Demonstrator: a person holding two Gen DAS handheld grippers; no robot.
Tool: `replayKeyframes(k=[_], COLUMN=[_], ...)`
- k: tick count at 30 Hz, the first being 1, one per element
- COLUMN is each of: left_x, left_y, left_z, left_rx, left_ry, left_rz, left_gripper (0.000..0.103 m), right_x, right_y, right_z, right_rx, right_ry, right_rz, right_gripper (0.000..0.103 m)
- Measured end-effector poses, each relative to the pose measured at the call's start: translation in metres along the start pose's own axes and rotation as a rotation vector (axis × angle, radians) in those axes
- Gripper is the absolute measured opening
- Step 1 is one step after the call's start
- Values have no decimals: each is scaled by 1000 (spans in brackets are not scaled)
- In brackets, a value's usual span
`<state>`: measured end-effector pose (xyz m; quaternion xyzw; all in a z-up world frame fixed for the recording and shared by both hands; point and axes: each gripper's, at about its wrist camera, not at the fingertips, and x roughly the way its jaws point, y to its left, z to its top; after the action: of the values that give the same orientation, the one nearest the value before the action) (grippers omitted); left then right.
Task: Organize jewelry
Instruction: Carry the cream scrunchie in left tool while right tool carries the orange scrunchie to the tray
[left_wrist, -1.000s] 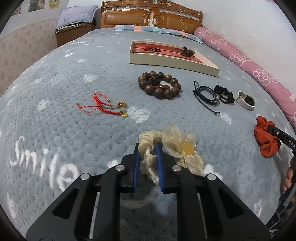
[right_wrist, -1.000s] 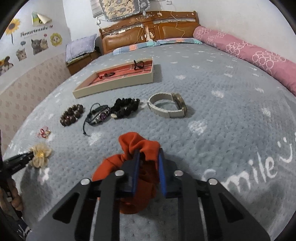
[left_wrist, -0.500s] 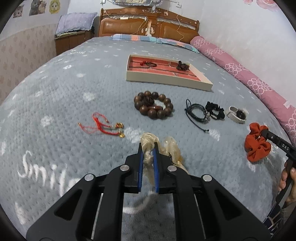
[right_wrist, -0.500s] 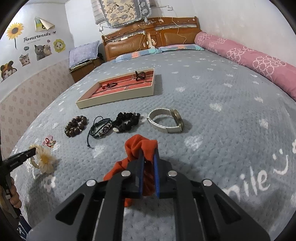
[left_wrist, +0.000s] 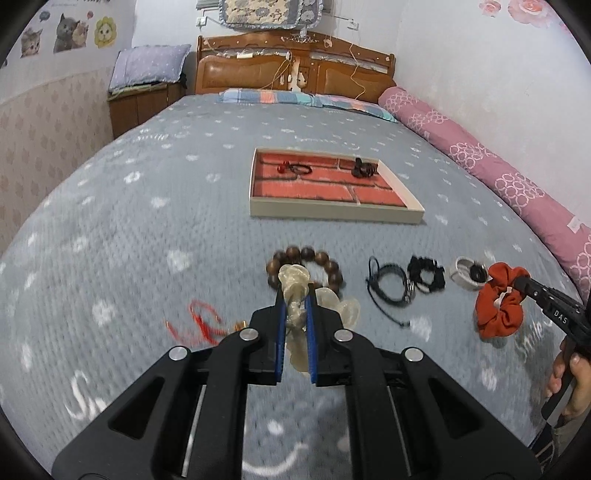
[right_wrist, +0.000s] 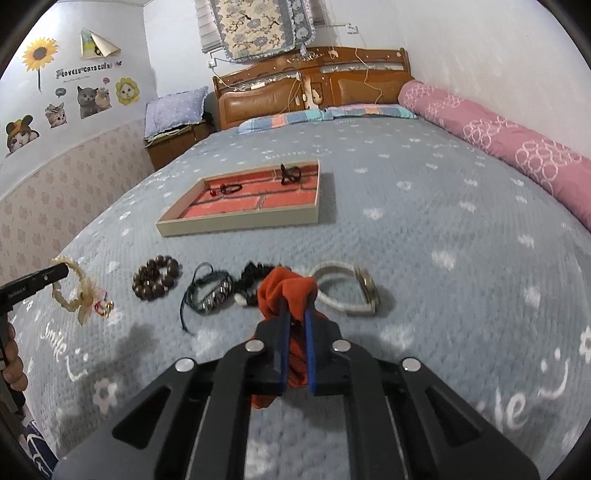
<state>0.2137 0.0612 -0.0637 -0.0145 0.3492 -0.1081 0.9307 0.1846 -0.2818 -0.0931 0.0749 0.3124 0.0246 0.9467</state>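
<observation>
My left gripper (left_wrist: 294, 295) is shut on a cream hair scrunchie (left_wrist: 295, 284) and holds it above the grey bedspread; it also shows in the right wrist view (right_wrist: 74, 291). My right gripper (right_wrist: 295, 306) is shut on an orange scrunchie (right_wrist: 286, 291), lifted off the bed, also seen in the left wrist view (left_wrist: 498, 310). A tray with a red brick-pattern floor (left_wrist: 369, 194) (right_wrist: 258, 205) lies farther up the bed with two dark items inside.
On the bedspread lie a brown bead bracelet (left_wrist: 325, 264) (right_wrist: 157, 282), a red cord bracelet (left_wrist: 201, 325), a black cord bracelet (left_wrist: 389, 286) (right_wrist: 210, 291), a black scrunchie (left_wrist: 426, 275) and a white watch (left_wrist: 465, 275) (right_wrist: 354, 293). A pink bolster (left_wrist: 498, 181) lines the right edge.
Both grippers have closed on their scrunchies and lifted them off the bedspread, rising and tilting up toward the tray.
</observation>
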Motion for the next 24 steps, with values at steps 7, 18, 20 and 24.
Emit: replayKeyframes(k=[7,18,20,24], left_x=[23,102,122,168], left_y=[0,-4,-5,-5], left_z=[55,133,148,174], left_rx=[17,15,12,8], left_ry=[-8,26,34,56], left_rz=[1,5,6,14], left_gripper=[8,8,8,8], right_x=[21,98,119,166], right_y=[8,20,23,27], right_z=[50,137,150,172], right_rx=[-24,-43,-48,-56], right_ry=[-30,-59,-55,-33], right_rz=[0,-20,-22,-24], right_gripper=[7,7,7,7])
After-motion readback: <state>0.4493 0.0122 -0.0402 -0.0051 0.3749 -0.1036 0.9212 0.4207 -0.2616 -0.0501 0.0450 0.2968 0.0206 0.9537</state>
